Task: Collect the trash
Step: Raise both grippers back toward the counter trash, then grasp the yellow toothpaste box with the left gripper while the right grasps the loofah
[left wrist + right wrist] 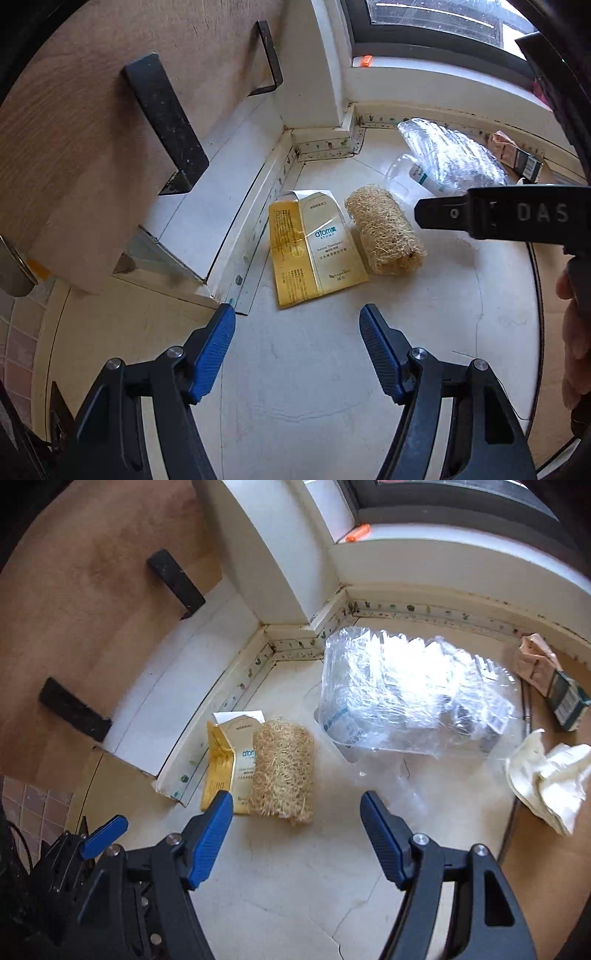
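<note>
Floor (295,878): loofah (282,771) just beyond right tongs (297,805).

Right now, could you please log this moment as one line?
left gripper open, empty | right gripper open, empty | loofah, flattened carton on floor

- "atomy" in teal, "ATOMY" beneath it, on the white panel of the flattened yellow-and-white carton (317,251); the smaller lines below are too fine to read
- "DAS" in raised letters on the black gripper body (532,218) entering at 3 o'clock
</note>
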Demonstrator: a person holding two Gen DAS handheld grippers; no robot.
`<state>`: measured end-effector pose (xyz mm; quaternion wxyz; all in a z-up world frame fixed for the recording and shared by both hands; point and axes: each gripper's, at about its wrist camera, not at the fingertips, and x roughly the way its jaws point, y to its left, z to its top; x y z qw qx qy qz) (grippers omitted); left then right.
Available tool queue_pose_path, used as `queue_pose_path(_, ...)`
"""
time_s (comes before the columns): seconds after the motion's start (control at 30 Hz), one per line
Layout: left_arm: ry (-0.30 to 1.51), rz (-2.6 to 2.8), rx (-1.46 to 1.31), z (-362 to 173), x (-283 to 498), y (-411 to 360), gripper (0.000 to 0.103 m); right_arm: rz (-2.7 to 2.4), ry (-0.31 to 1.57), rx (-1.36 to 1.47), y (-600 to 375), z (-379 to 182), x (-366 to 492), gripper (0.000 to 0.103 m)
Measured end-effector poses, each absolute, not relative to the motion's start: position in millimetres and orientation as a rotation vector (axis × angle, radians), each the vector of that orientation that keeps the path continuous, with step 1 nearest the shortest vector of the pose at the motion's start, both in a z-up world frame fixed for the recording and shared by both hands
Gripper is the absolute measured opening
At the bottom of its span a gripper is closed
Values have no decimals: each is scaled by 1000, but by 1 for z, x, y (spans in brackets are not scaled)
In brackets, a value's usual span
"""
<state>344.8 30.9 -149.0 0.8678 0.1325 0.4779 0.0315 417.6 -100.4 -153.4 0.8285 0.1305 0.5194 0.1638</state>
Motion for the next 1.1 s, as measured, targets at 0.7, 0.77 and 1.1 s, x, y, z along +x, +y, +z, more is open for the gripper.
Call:
queue_pose_path(0.7,1055,115,208,-182,413,40,69,412,1150,205,-88,-188,427,32)
queue_pose_path(0.77,1048,128,209,-185,422,37,81,414,1152,218,-98,-189,419,32)
queue_pose_path(1.1,988,202,207,-206,458,23,89,442,1105,254,-123,-170,389,32)
